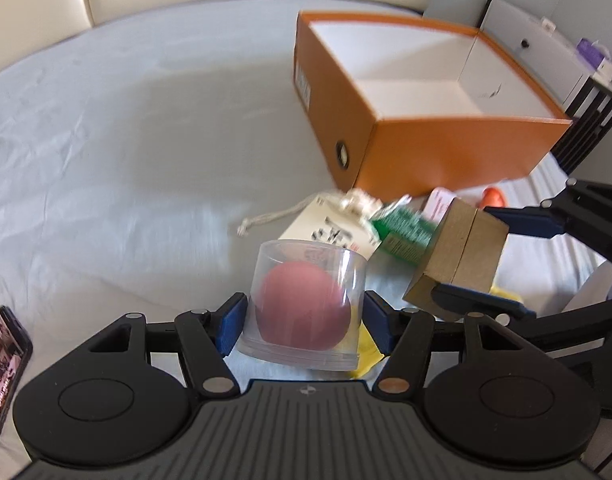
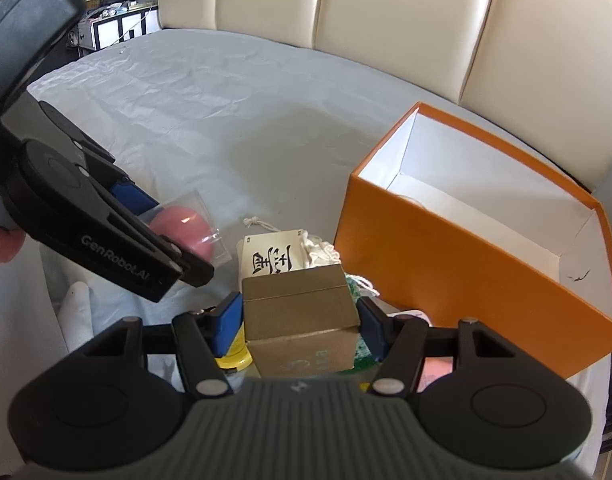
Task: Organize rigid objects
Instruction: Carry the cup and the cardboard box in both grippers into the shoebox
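Observation:
My left gripper (image 1: 303,324) is shut on a clear plastic tub (image 1: 306,304) with a pink ball inside, held above the bed. It also shows in the right wrist view (image 2: 185,228). My right gripper (image 2: 299,324) is shut on a brown cardboard box (image 2: 301,320), also held up; the box shows in the left wrist view (image 1: 458,254) to the right of the tub. An open orange box (image 1: 418,152) with a white, empty inside stands on the bed beyond both; in the right wrist view it (image 2: 466,256) is at the right.
A cloth drawstring pouch with black characters (image 1: 326,228), a green packet (image 1: 406,232), a yellow item (image 2: 233,358) and an orange-red item (image 1: 494,198) lie on the grey sheet (image 1: 125,152). A phone (image 1: 3,368) lies at the left. Cream headboard panels (image 2: 386,20) stand behind.

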Demonstrator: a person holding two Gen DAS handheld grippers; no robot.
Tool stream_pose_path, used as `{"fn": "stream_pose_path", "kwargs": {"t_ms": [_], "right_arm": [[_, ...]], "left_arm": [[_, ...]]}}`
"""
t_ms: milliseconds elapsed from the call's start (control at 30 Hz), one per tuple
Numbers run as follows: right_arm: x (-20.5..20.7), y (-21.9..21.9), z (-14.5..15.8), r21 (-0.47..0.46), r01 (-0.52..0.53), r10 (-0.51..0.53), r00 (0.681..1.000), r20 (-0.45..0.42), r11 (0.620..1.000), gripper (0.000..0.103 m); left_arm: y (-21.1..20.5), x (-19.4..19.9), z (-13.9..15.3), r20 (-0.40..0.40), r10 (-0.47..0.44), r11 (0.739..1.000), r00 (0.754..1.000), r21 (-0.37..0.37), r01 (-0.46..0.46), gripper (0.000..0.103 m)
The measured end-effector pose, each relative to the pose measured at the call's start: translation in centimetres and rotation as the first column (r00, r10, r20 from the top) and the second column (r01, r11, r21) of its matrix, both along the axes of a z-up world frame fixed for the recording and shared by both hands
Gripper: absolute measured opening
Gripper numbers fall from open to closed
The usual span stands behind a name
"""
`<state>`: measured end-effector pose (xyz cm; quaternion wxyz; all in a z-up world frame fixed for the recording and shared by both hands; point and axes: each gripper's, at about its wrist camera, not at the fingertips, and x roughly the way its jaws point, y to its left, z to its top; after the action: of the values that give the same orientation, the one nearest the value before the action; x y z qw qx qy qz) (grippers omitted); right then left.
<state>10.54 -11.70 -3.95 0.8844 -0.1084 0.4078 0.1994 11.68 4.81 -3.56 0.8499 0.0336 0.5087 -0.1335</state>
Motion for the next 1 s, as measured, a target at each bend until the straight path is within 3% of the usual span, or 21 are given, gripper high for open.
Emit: {"fn": "stream_pose_path", "kwargs": {"t_ms": [300, 600, 1000], "right_arm": [[0.1, -2.3, 3.5, 0.050, 0.052, -0.054, 0.997, 0.052, 0.997, 0.061], [1.5, -5.5, 7.3, 0.083, 0.113, -0.123, 0.984, 0.131, 0.990, 0.061], [6.0, -9.5, 8.9, 0.142, 0.220, -0.239, 0.961, 0.138, 0.965, 0.061]], "left_arm": [[-1.8, 0.1, 4.5, 0.113, -0.019, 0.998, 0.993, -0.056, 0.025, 0.072], [-4.7, 2.2, 8.1, 0.216, -0.069, 0.995, 0.974, -0.060, 0.083, 0.072], [-8.2, 7.8, 9.8, 0.294, -0.116, 0.992, 0.949, -0.018, 0.127, 0.072]]}}
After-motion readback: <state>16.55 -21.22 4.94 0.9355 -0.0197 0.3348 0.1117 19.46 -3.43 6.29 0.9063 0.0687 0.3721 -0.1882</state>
